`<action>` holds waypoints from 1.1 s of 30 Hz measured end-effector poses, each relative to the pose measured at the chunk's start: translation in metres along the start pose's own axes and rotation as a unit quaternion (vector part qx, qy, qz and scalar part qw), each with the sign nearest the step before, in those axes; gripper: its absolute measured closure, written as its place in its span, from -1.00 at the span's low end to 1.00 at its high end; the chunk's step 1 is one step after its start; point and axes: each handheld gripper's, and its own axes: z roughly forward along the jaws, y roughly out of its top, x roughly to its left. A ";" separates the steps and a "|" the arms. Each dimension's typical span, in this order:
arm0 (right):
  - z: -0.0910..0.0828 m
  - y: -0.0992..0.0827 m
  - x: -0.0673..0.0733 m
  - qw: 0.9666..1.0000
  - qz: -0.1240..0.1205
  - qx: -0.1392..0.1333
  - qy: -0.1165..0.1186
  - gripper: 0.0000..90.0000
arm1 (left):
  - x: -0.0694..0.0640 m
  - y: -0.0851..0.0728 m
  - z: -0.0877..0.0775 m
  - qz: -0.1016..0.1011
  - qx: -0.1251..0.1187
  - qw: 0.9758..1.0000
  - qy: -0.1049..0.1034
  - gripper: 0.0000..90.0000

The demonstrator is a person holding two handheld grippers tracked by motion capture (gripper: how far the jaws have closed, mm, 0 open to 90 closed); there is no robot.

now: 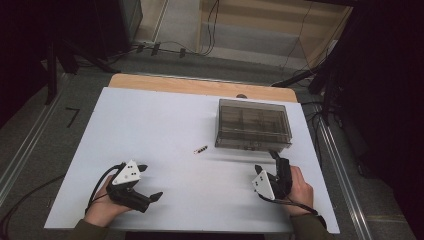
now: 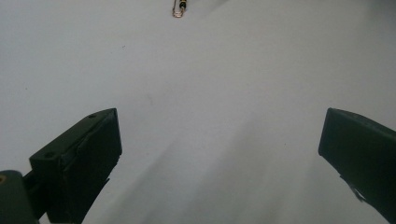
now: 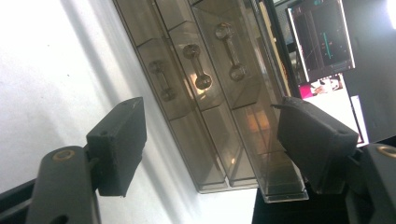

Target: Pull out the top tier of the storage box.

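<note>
At the table's (image 1: 165,120) right side, the right hand-held gripper (image 1: 266,162), jaws apart and empty, meets the smoky clear plastic compartment box (image 1: 253,125), its contents blurred; the left hand-held gripper (image 1: 150,182) rests spread, holding nothing.

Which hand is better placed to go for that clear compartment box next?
The right. The right gripper sits just in front of the box, jaws open and aimed at it; the left gripper is farther off across the white table.
</note>
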 end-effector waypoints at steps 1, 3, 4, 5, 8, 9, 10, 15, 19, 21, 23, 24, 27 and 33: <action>0.000 0.000 0.000 1.000 0.005 0.000 0.005 -0.51 | 0.000 0.000 0.000 0.001 0.001 1.000 0.001 -1.00; 0.001 0.000 0.000 1.000 0.016 -0.002 0.015 -0.53 | 0.000 0.000 0.000 0.003 0.003 1.000 0.003 -1.00; 0.001 0.001 0.000 1.000 0.019 -0.001 0.016 -0.54 | 0.000 0.000 0.000 0.003 0.003 1.000 0.003 -1.00; 0.001 0.001 -0.001 0.999 0.024 -0.001 0.024 -0.55 | -0.001 0.000 0.000 0.003 0.002 1.000 0.003 -1.00; 0.001 0.001 0.000 0.999 0.034 0.000 0.032 -0.56 | -0.001 0.000 0.000 0.002 0.003 1.000 0.003 -1.00; 0.001 0.001 0.000 0.999 0.041 0.000 0.036 -0.57 | 0.000 0.000 0.000 0.003 0.004 1.000 0.002 -1.00; 0.001 0.001 -0.001 0.998 0.049 0.001 0.042 -0.58 | 0.000 0.000 0.000 0.003 0.004 1.000 0.003 -1.00; 0.003 0.000 -0.003 0.994 0.086 0.000 0.066 -0.61 | 0.000 0.000 0.000 0.004 0.004 1.000 0.004 -1.00; 0.003 0.000 -0.005 0.991 0.104 0.004 0.080 -0.62 | 0.000 0.000 0.000 0.004 0.005 1.000 0.005 -1.00; 0.003 0.000 -0.006 0.990 0.115 0.006 0.087 -0.62 | 0.000 0.000 0.000 0.004 0.004 1.000 0.007 -1.00; 0.004 0.000 -0.007 0.988 0.122 0.006 0.094 -0.63 | 0.000 0.001 0.000 0.004 0.002 1.000 0.007 -1.00; 0.003 0.000 -0.007 0.987 0.127 0.008 0.096 -0.63 | 0.000 0.001 0.000 0.004 0.001 1.000 0.007 -1.00; 0.003 0.000 -0.009 0.984 0.144 0.008 0.106 -0.63 | 0.000 0.001 0.000 0.004 0.002 1.000 0.008 -1.00; 0.004 -0.003 -0.013 0.974 0.188 0.005 0.129 -0.63 | 0.000 0.001 0.001 0.003 0.001 1.000 0.006 -1.00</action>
